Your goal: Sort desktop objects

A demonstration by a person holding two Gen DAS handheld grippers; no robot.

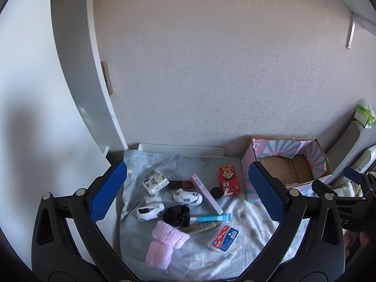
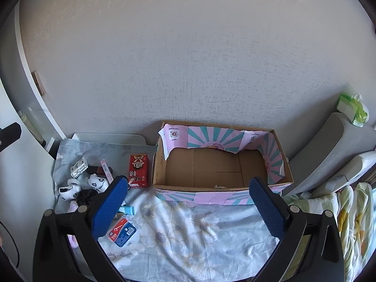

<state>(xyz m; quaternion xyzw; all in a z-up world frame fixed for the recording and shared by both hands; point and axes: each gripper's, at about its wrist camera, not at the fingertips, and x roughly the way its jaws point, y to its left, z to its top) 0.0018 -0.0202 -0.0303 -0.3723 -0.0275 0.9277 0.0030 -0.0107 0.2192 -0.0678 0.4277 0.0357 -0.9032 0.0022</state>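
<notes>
so far nothing is picked up: this looks like the very start of the sorting, with every item loose on the floral cloth (image 2: 188, 230) and the cardboard box (image 2: 211, 164) bare inside. the left gripper (image 1: 185, 195) hovers above the clutter with its blue fingers spread wide and nothing between them; the right gripper (image 2: 185, 206) hangs likewise wide apart and unloaded, aimed at the box, which sits at twelve o'clock in its view against the wall. from the left wrist view the box lies at two o'clock, and the items spread from ten to six: a pink fluffy sock (image 1: 164, 244) at six, a black scrunchie (image 1: 176, 215) just above it, a blue tube (image 1: 211, 217) and a blue-and-red packet (image 1: 223, 238) toward five, patterned socks (image 1: 186, 197) near centre, a red carton (image 1: 228, 180) at one. my guess is the next move calls for lowering the left gripper onto one item, probably a soft one near centre, closing squarely, then carrying it toward two o'clock to the box.
</notes>
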